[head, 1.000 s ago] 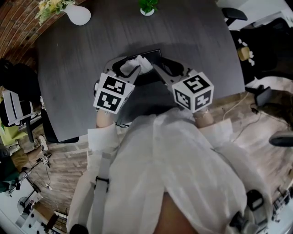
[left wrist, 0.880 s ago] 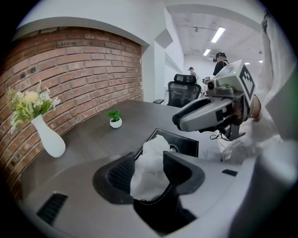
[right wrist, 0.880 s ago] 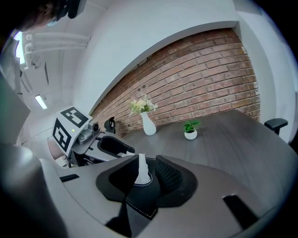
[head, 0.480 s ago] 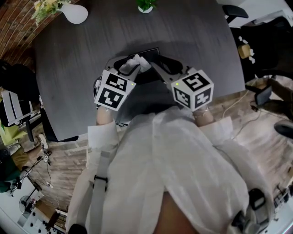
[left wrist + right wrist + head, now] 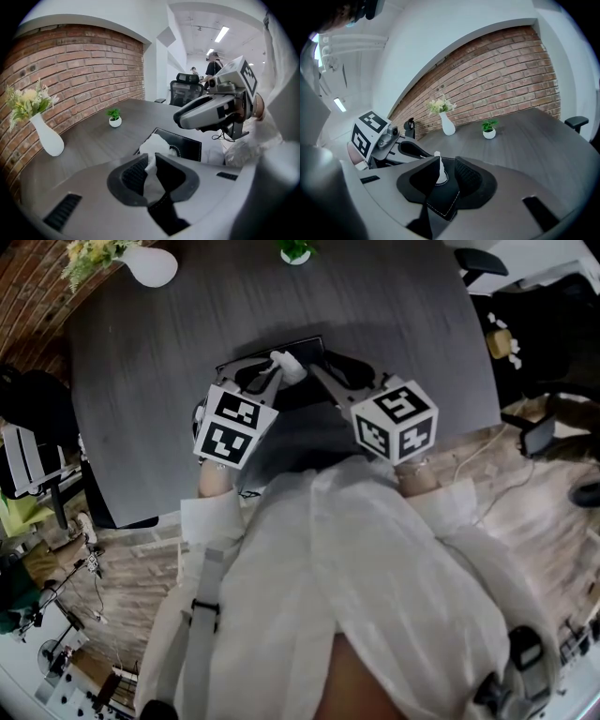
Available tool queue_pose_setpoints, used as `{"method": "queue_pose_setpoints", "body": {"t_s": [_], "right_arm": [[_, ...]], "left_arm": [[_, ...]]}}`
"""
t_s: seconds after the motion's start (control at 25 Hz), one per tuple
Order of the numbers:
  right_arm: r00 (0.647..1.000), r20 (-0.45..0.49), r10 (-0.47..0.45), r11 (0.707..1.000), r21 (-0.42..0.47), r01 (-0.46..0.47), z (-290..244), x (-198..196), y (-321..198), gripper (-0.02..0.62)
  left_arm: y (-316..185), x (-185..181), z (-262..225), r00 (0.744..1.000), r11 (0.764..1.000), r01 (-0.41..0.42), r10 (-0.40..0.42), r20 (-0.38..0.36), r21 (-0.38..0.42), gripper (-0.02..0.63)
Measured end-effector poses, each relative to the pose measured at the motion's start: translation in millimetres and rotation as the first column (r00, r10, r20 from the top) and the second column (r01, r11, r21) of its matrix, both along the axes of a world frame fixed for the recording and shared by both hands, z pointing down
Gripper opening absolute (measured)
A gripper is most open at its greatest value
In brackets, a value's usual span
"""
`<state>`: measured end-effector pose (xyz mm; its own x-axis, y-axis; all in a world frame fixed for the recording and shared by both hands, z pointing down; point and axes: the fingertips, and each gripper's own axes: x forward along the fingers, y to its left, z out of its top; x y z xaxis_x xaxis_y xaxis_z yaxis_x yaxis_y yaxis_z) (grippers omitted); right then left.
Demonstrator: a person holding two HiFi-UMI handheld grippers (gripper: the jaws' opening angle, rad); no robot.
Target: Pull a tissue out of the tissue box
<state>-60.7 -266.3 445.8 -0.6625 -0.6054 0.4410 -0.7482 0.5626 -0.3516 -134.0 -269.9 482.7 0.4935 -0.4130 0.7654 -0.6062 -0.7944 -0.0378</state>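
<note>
Dark grey counter (image 5: 141,381) fills the upper half of the head view, and a brick wall (image 5: 84,70) stands behind it. At the centre of that view sits the black tissue box (image 5: 185,145). The left tool (image 5: 151,164) is closing its jaws, pinching the white tissue (image 5: 157,144) that rises from the box. The right tool (image 5: 445,176) is clamped on a stitched corner of the box.

Red brick wall (image 5: 84,70); dark grey table (image 5: 394,324); wood-plank floor (image 5: 127,563); black office chair (image 5: 185,90); ceiling strip lights (image 5: 221,33).
</note>
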Motion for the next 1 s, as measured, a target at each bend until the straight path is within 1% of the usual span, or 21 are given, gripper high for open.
{"method": "queue_pose_setpoints", "body": {"t_s": [0.16,0.28,0.44,0.64,0.84,1.0], "right_arm": [[1.0,0.0,-0.01,1.0,0.019,0.01,-6.1,-11.3,10.3,0.095],[1.0,0.012,-0.022,0.999,0.026,0.021,-8.1,-11.4,8.5,0.094],[1.0,0.004,-0.025,0.999,0.03,0.025,-11.3,-20.8,15.1,0.094],[1.0,0.0,-0.02,0.999,0.033,0.02,-10.9,-16.3,13.6,0.094],[1.0,-0.004,-0.001,0.999,0.033,0.001,-9.2,-11.5,8.6,0.094],[1.0,-0.01,0.004,0.999,0.046,-0.003,-7.8,-7.9,7.5,0.094]], "left_arm": [[9.7,-9.5,-8.1,1.0,1.0,0.002,-0.002,-0.025,0.026,0.032],[6.5,-8.1,-12.3,0.999,0.999,0.01,-0.008,-0.054,0.036,0.026],[9.5,-20.2,-21.9,0.997,0.998,0.029,-0.025,-0.076,0.063,0.021],[7.6,-19.3,-28.3,0.991,0.996,0.064,-0.056,-0.119,0.069,0.021],[3.0,-20.2,-32.7,0.992,0.991,0.07,-0.058,-0.113,0.111,0.021],[4.6,-18.4,-36.2,0.989,0.988,0.086,-0.069,-0.127,0.127,0.021]]}}
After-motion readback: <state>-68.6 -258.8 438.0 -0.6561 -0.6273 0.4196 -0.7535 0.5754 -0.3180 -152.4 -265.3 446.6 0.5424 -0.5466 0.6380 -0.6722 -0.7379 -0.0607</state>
